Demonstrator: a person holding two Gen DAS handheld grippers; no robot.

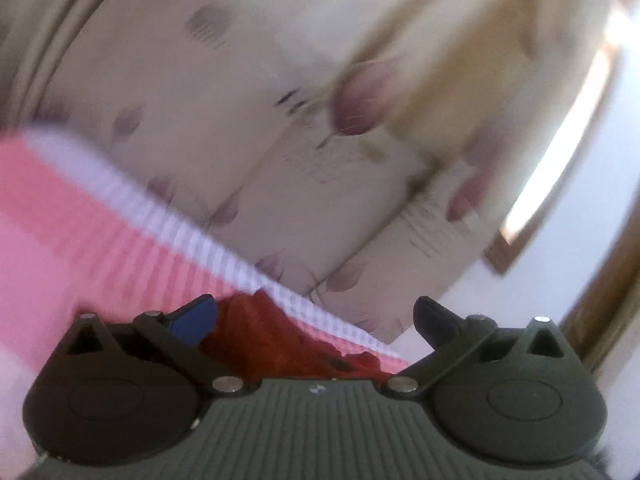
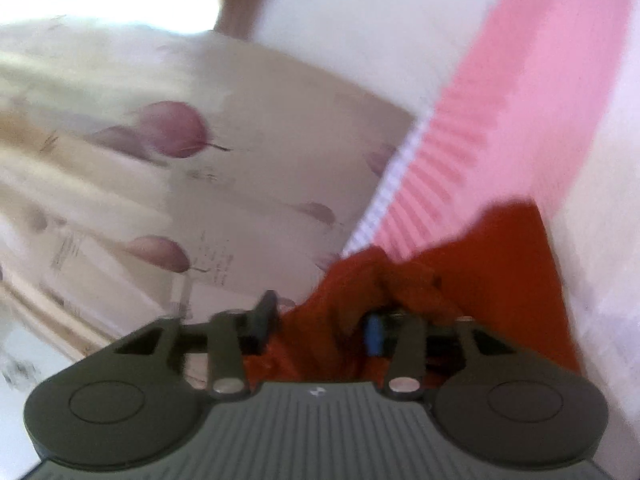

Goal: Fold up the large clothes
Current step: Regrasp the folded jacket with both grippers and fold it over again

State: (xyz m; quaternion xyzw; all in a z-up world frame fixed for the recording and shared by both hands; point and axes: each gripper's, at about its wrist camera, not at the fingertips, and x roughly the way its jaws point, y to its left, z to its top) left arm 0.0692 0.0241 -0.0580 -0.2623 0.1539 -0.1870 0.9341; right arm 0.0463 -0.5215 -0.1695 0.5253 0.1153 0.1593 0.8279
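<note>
A red garment [image 1: 280, 340] lies bunched on the pink and white striped bedcover [image 1: 80, 224]. In the left wrist view my left gripper [image 1: 316, 316] is open, its fingers spread wide, with the red cloth between and below them. In the right wrist view my right gripper [image 2: 320, 324] is open, and the red garment [image 2: 460, 280] is bunched between and over its fingers, draped around the blue-padded right finger [image 2: 374, 334]. Both views are blurred by motion.
A cream curtain with purple leaf prints [image 1: 224, 128] hangs behind the bed, also in the right wrist view [image 2: 180, 184]. A bright window with a wooden frame [image 1: 560, 152] and a white wall [image 2: 340, 28] are beyond.
</note>
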